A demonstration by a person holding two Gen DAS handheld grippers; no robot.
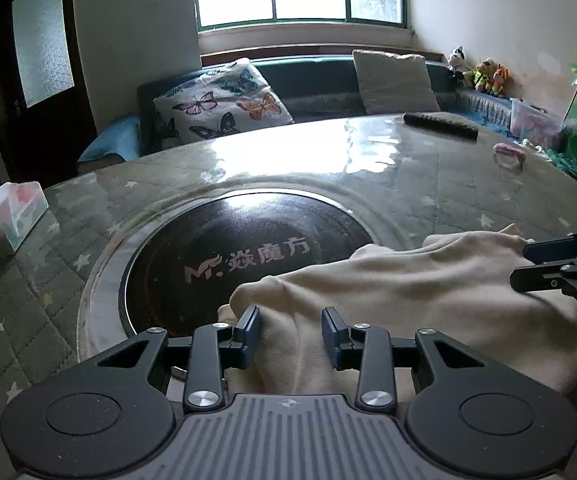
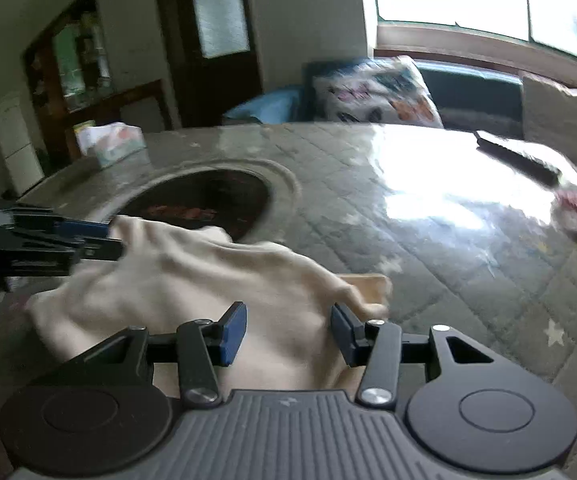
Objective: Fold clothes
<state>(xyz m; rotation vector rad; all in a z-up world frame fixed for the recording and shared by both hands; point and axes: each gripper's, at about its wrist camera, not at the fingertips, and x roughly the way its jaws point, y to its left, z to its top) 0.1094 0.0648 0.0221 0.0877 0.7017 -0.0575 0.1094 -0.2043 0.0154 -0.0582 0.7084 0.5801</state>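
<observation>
A cream garment (image 1: 408,280) is bunched over the near side of the round table (image 1: 328,168) and partly covers the dark round inset (image 1: 240,264). My left gripper (image 1: 290,320) is shut on its left end, with a thick fold filling the gap between the blue pads. In the right wrist view the same garment (image 2: 192,272) runs from my right gripper (image 2: 288,316), shut on a gathered fold, over to the left gripper (image 2: 112,240) at the frame's left edge. The right gripper (image 1: 528,264) shows side-on at the right edge of the left wrist view. Wrinkles fan out from both grips.
A tissue box (image 1: 16,208) stands at the table's left edge. A black remote (image 1: 440,125) and a pink item (image 1: 508,156) lie at the far right. Behind the table is a sofa with a butterfly cushion (image 1: 220,104). A quilted star-print cover under glass tops the table.
</observation>
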